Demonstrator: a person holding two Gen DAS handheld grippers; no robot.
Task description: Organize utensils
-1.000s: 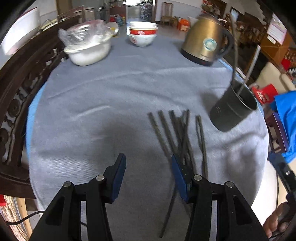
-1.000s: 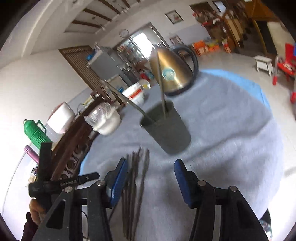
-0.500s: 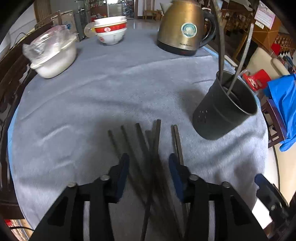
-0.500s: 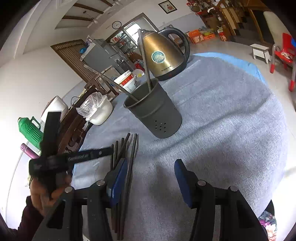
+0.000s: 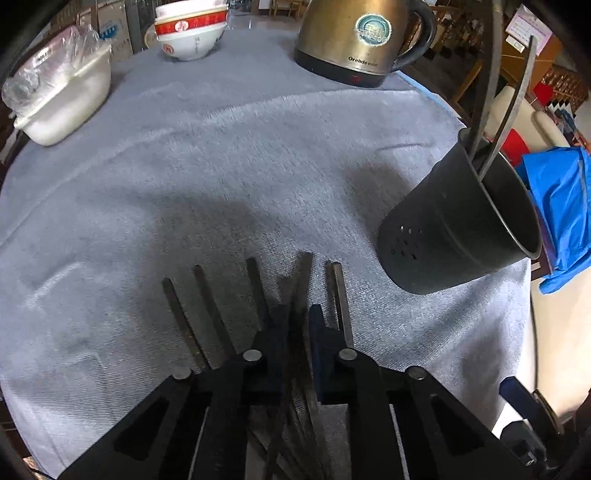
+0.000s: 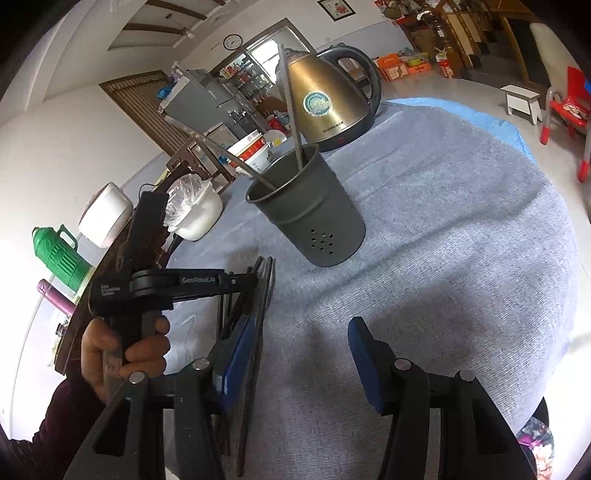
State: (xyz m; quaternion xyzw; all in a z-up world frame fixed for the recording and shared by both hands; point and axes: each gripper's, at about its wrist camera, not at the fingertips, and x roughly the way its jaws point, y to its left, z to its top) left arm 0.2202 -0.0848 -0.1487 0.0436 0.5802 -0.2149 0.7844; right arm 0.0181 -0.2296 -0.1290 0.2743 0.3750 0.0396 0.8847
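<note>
Several dark chopsticks (image 5: 207,306) lie fanned on the grey cloth in front of the left wrist view. My left gripper (image 5: 298,325) is down on them with its jaws closed around one chopstick (image 5: 304,273) in the middle of the fan. A dark perforated utensil cup (image 5: 454,232) stands to the right and holds two chopsticks (image 5: 511,103). In the right wrist view the cup (image 6: 314,218) is ahead, the chopsticks (image 6: 264,295) lie at the left, and my right gripper (image 6: 301,350) is open and empty above the cloth.
A gold kettle (image 5: 360,37) stands at the back, a red and white bowl stack (image 5: 190,31) beside it, and a white covered bowl (image 5: 61,103) at the far left. A blue cloth (image 5: 565,206) hangs past the table's right edge. A green thermos (image 6: 59,254) stands off the table.
My left gripper has moved forward and down onto the chopsticks and its jaws have closed on one. My right gripper stayed open and tilted a little closer toward the cup.
</note>
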